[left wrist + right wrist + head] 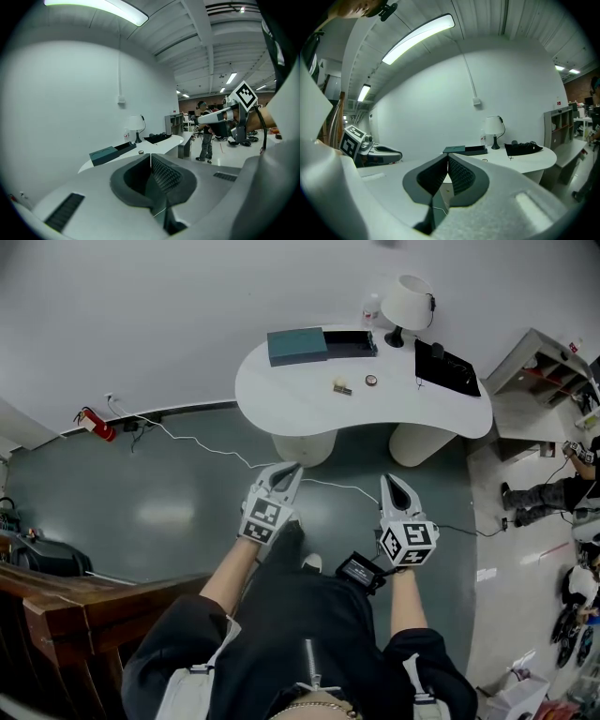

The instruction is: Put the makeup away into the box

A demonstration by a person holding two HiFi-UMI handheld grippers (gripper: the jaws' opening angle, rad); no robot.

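Over the grey floor, well apart from the white bench, the left gripper and the right gripper are being held side by side. The jaws of each are being kept pressed together, with nothing between them. A small makeup piece and a round makeup pot are being carried on the bench, apart from the open black box. The box is being flanked by a teal lid and a white lamp.

- Tabletop: white, smooth, matt.
- Floor: smooth, glossy, reflects lights.
- Left tool: matt white plastic shell; dark ribbed pads.
- Box lid: matt.
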